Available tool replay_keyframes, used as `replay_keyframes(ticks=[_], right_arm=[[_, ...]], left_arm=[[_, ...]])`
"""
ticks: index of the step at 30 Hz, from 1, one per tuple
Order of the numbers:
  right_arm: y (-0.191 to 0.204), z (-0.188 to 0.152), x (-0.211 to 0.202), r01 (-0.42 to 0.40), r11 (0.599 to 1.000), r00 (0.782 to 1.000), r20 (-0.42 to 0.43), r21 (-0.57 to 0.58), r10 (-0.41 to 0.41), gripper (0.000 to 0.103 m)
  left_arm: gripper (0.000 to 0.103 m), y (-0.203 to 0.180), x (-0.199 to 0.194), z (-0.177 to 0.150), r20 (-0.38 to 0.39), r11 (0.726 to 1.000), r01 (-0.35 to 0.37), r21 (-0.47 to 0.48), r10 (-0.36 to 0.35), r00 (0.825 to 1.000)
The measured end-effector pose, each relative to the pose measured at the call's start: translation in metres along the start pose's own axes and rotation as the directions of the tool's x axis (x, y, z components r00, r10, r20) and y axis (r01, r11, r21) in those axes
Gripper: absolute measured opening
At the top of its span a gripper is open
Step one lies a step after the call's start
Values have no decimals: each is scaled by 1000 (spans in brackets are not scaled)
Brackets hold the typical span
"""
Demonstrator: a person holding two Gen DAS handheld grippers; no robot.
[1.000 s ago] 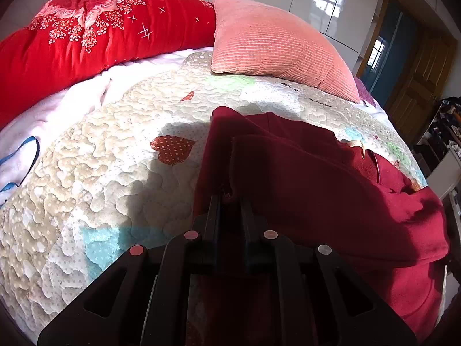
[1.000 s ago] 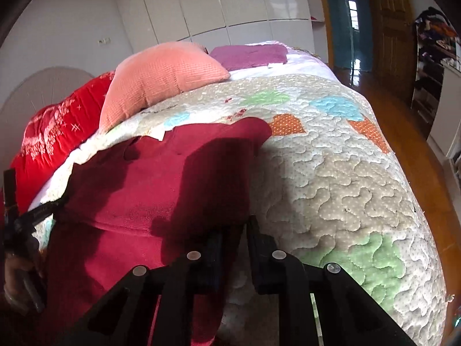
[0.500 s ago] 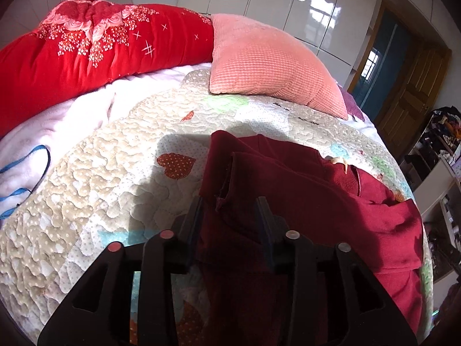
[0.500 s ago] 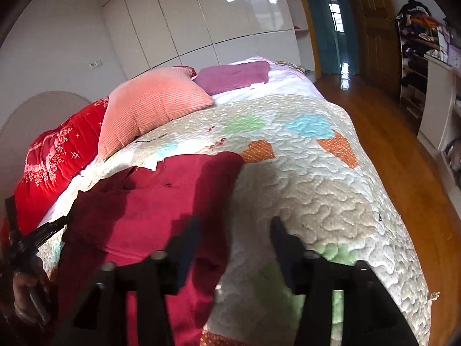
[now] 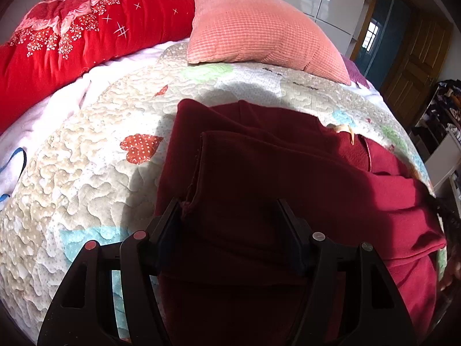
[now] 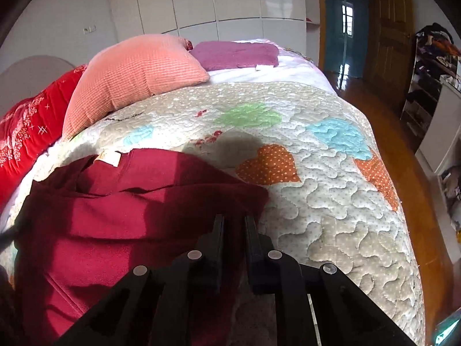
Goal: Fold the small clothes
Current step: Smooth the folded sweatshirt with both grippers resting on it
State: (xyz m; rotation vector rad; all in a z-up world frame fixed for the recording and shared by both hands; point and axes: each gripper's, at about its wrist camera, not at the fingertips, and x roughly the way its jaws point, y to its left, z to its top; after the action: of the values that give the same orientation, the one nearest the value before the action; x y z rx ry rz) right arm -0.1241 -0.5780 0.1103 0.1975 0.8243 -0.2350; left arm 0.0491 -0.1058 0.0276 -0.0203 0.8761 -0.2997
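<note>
A dark red garment (image 5: 288, 187) lies partly folded on the quilted bedspread (image 5: 86, 158), with a pale label (image 6: 108, 157) at its collar. My left gripper (image 5: 230, 210) hovers over the garment's near left part. Its jaws are opening wide, and the cloth lies beneath and between them without being pinched. My right gripper (image 6: 234, 222) is at the right edge of the garment (image 6: 129, 207). Its jaws are closing to a narrow gap with dark red cloth between them.
A pink pillow (image 5: 259, 28) and a red flowered duvet (image 5: 72, 37) lie at the head of the bed. A purple cloth (image 6: 236, 54) rests behind the pillow. The bed's right edge drops to a wooden floor (image 6: 426, 201), with cluttered shelves (image 6: 432, 72) beyond.
My left gripper went from shut on the garment to wide open. My right gripper opened wide, shifted over the garment's right edge, and closed again.
</note>
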Motion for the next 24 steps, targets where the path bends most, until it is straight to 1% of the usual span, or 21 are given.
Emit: replay_keyframes(ticks=[1, 2, 3, 4, 5, 6, 7, 9, 11, 13, 15, 17, 18, 19, 21, 22, 24], right_arm=[[-4, 1, -12, 1, 1000, 1000, 9, 18, -1, 19], [-6, 0, -26, -17, 1000, 1000, 24, 27, 16, 19], [-4, -2, -39, -55, 998, 998, 35, 18, 55, 19], [2, -6, -49, -94, 996, 995, 30, -11, 94, 19], [9, -13, -57, -112, 993, 993, 14, -46, 113, 20], [15, -23, -64, -120, 990, 993, 3, -78, 121, 27], [20, -35, -71, -120, 988, 993, 5, -101, 121, 44], [24, -57, -78, -81, 989, 996, 18, -125, 84, 64], [27, -72, -71, -15, 987, 1000, -2, -158, 14, 65], [29, -77, -56, 31, 984, 999, -25, -173, -35, 65], [33, -73, -43, 29, 986, 999, -22, -167, -33, 65], [34, -62, -33, 38, 992, 999, -3, -117, -38, 63], [31, -56, -31, 21, 997, 1000, 8, -81, -21, 61], [26, -51, -31, 6, 999, 1000, 23, -38, -5, 53], [11, -47, -36, 6, 998, 999, 39, 54, -8, 44], [4, -48, -41, -3, 996, 999, 49, 84, -2, 44], [-2, -54, -47, 43, 997, 998, 33, 66, -45, 44]], left_arm=[[64, -1, -3, -1, 16, 1000, 0, 2, 0, 1000], [64, -1, -5, -1, 20, 1000, 1, -1, -1, 1000], [64, -1, -4, 0, 15, 1000, 1, -4, -1, 1000], [64, -1, -3, -1, 10, 1000, 1, -5, -1, 1000], [64, -1, -3, -1, 10, 1000, 2, -6, -2, 1000], [64, -1, -3, -2, 14, 1000, 3, -5, -2, 1000], [64, -1, -4, -2, 15, 1000, 4, -6, -4, 1000], [64, 0, -4, -3, 19, 1000, 10, -11, -10, 1000], [64, 0, -4, -2, 23, 1000, 9, -11, -8, 1000], [64, -2, -4, -3, 25, 1000, -7, -1, 7, 1000], [64, -4, -4, -4, 30, 1000, -22, 8, 21, 999], [64, -3, -4, -4, 34, 1000, -20, 8, 20, 999], [64, -2, -4, -4, 33, 1000, -15, 4, 15, 999], [64, -1, -4, -4, 31, 1000, -9, 0, 9, 999], [64, 0, -3, -3, 30, 1000, 1, -5, -1, 1000], [64, 1, -3, -4, 31, 1000, 6, -6, -5, 999], [66, 1, -3, -4, 33, 1000, 17, -7, -16, 999]])
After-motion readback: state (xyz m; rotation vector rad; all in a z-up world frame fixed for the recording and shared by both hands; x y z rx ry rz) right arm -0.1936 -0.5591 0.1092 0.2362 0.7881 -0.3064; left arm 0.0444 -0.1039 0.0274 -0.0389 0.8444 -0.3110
